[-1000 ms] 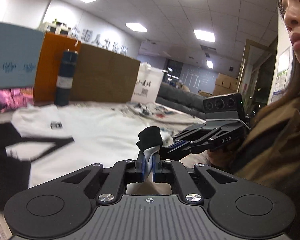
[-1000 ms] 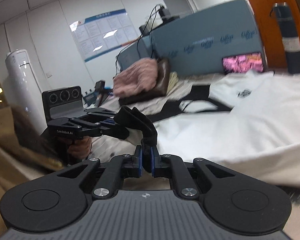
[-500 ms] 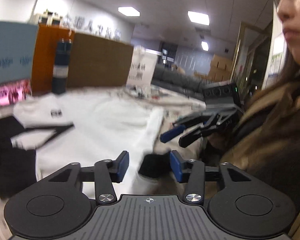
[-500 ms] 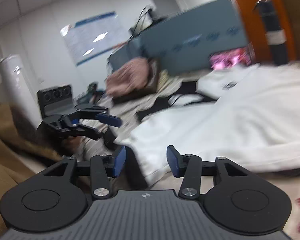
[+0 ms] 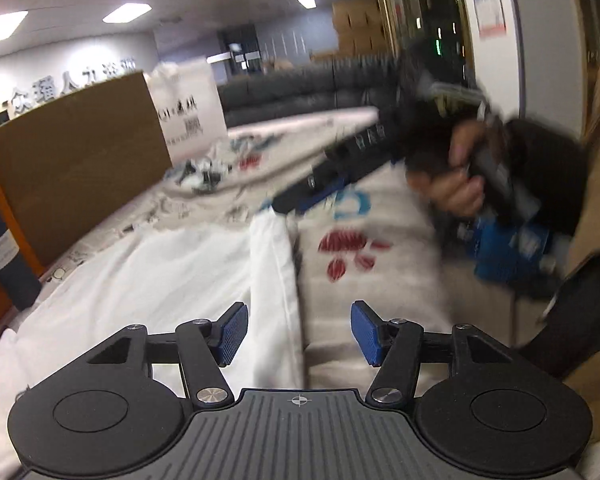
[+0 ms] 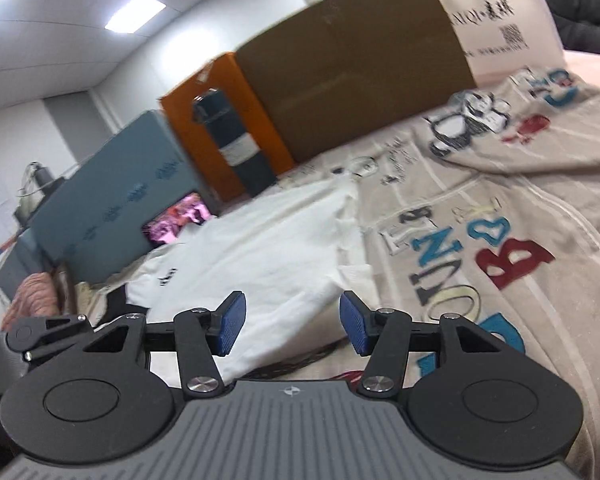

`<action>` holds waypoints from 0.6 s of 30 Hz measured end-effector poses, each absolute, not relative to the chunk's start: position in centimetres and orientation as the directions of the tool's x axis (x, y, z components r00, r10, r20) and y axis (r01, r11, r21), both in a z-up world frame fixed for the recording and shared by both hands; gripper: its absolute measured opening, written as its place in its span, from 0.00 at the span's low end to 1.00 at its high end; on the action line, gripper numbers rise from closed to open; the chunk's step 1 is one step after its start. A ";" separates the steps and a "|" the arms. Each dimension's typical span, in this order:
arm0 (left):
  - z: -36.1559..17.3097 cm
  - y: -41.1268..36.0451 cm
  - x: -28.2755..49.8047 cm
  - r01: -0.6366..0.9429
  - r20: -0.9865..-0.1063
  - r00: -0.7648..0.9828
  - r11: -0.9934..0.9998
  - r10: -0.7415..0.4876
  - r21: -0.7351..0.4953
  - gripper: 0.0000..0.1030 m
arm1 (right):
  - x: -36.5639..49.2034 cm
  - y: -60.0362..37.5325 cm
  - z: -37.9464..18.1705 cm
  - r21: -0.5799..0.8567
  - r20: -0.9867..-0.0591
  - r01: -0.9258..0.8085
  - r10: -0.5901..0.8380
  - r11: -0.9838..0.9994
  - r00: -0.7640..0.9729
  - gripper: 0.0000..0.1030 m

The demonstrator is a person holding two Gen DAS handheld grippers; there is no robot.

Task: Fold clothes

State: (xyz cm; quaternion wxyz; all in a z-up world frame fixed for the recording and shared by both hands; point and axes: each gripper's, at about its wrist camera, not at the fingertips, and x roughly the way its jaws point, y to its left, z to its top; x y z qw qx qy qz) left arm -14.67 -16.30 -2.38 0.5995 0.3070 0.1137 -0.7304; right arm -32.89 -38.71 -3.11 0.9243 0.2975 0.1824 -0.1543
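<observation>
A white garment (image 5: 148, 280) lies spread on the printed beige cloth (image 5: 360, 280); its folded right edge (image 5: 274, 264) runs toward me. My left gripper (image 5: 298, 332) is open and empty, low over that edge. My right gripper (image 6: 289, 326) is open and empty above the white garment's near corner (image 6: 260, 264). In the left wrist view the right gripper (image 5: 300, 200) shows blurred, held in a hand, near the garment's far corner.
A dark bottle (image 6: 232, 144) stands by an orange box (image 6: 208, 120) and a brown cardboard box (image 6: 356, 76) at the back. A white printed bag (image 5: 188, 112) and a grey-blue box (image 6: 112, 184) are also there. A pink bundle (image 6: 32, 292) lies far left.
Both grippers were shut on the garment's hem a second ago, then opened and let it drop. Both have since swung right, and the views now look along the garment's right side.
</observation>
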 end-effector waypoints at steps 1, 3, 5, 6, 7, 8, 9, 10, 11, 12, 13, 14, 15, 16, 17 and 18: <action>-3.0 -16.9 -14.7 0.946 -0.605 -0.076 -0.249 -0.793 0.208 0.54 | -32.6 -39.0 -3.3 0.508 -0.434 0.398 -0.172 0.764 0.885 0.47; -4.0 -17.9 -14.5 0.949 -0.637 -0.055 -0.238 -0.769 0.207 0.43 | -31.9 -39.5 -3.7 0.530 -0.442 0.405 -0.165 0.745 0.882 0.42; -4.3 -17.9 -13.9 0.960 -0.640 -0.072 -0.228 -0.765 0.165 0.08 | -31.6 -39.8 -3.9 0.530 -0.455 0.421 -0.173 0.736 0.874 0.22; -4.2 -17.6 -13.5 0.965 -0.631 -0.076 -0.217 -0.772 0.149 0.07 | -31.7 -39.8 -4.1 0.522 -0.463 0.433 -0.182 0.735 0.868 0.05; -4.0 -17.3 -13.2 0.968 -0.620 -0.089 -0.213 -0.780 0.129 0.04 | -31.7 -39.8 -4.2 0.514 -0.471 0.444 -0.192 0.734 0.861 0.03; -3.7 -16.9 -13.0 0.971 -0.603 -0.110 -0.215 -0.790 0.105 0.03 | -32.2 -39.6 -4.1 0.528 -0.453 0.435 -0.191 0.729 0.871 0.03; -3.3 -16.4 -13.0 0.971 -0.585 -0.129 -0.220 -0.801 0.087 0.03 | -33.2 -39.3 -3.6 0.542 -0.426 0.423 -0.196 0.727 0.883 0.03; -2.8 -15.9 -13.2 0.970 -0.568 -0.146 -0.229 -0.810 0.077 0.03 | -34.1 -38.7 -3.1 0.544 -0.404 0.416 -0.207 0.728 0.891 0.03; -2.4 -15.5 -13.4 0.969 -0.551 -0.163 -0.238 -0.818 0.066 0.03 | -35.1 -38.0 -2.5 0.543 -0.385 0.412 -0.219 0.732 0.896 0.03; -2.2 -15.2 -13.5 0.967 -0.542 -0.180 -0.248 -0.821 0.054 0.03 | -35.7 -37.2 -2.2 0.523 -0.390 0.428 -0.240 0.737 0.889 0.03; -2.2 -15.1 -13.6 0.965 -0.541 -0.197 -0.259 -0.818 0.040 0.03 | -36.3 -36.5 -1.8 0.501 -0.395 0.444 -0.260 0.743 0.881 0.03; -2.4 -15.2 -13.6 0.964 -0.548 -0.211 -0.266 -0.810 0.022 0.03 | -37.0 -35.7 -1.5 0.480 -0.400 0.460 -0.281 0.747 0.873 0.03; -2.9 -15.4 -13.6 0.963 -0.562 -0.223 -0.269 -0.797 -0.001 0.04 | -37.4 -35.2 -1.5 0.461 -0.414 0.478 -0.295 0.747 0.861 0.03; -3.4 -15.6 -13.6 0.962 -0.575 -0.235 -0.272 -0.783 -0.023 0.04 | -37.6 -34.8 -1.7 0.444 -0.432 0.495 -0.306 0.747 0.848 0.03; -3.9 -15.8 -13.7 0.961 -0.587 -0.243 -0.275 -0.772 -0.035 0.08 | -37.7 -34.4 -2.3 0.410 -0.459 0.518 -0.322 0.751 0.828 0.03; -4.4 -16.0 -14.0 0.960 -0.598 -0.245 -0.279 -0.763 -0.036 0.12 | -37.7 -34.0 -2.8 0.374 -0.485 0.540 -0.338 0.754 0.807 0.03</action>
